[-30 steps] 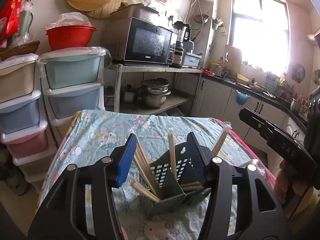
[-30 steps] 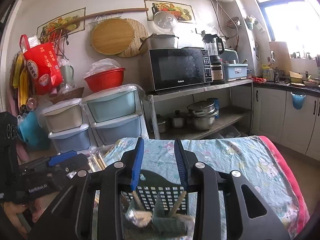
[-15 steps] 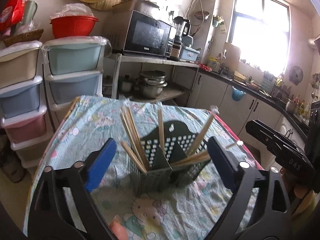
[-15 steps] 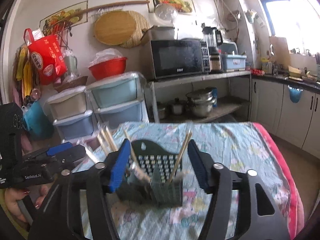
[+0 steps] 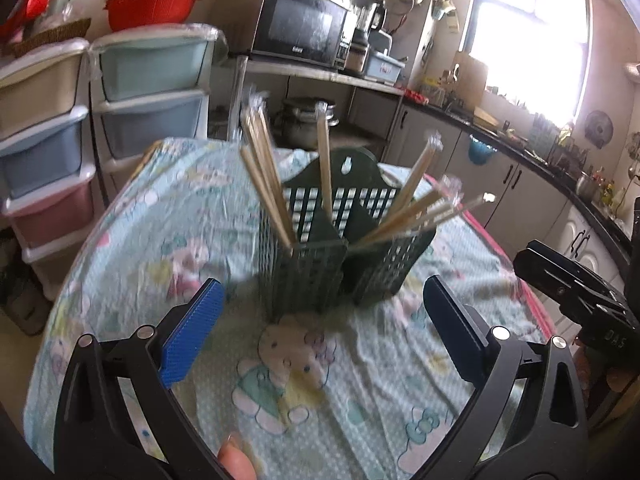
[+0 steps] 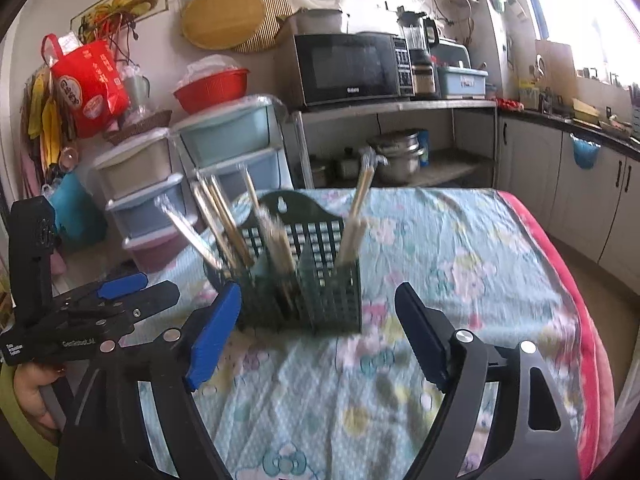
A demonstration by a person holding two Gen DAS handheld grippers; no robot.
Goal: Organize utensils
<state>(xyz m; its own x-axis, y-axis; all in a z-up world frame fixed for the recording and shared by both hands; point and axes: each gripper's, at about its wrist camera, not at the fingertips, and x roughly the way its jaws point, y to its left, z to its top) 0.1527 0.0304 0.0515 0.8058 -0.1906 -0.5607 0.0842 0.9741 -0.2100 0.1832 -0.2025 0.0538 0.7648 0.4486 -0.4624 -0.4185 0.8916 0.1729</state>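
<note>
Green utensil caddy now clear of both wide-spread, withdrawn grippers, left gripper and right gripper.

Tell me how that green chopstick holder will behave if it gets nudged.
The green holder looks like thin perforated plastic, so probably light and easily slid on the cloth. Its chopsticks lean far outward, so it may tip.

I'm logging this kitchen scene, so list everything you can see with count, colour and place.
utensil holder: one, dark green, on the table
chopsticks: several, wooden, standing in the holder
tablecloth: one, pale blue cartoon print, covering the table
microwave: one, black, on the shelf
red basin: one, atop the drawers
storage drawers: two stacks, pastel, left of the shelf
pots: several, steel, lower shelf
left tongs: open, empty
right tongs: open, empty
</note>
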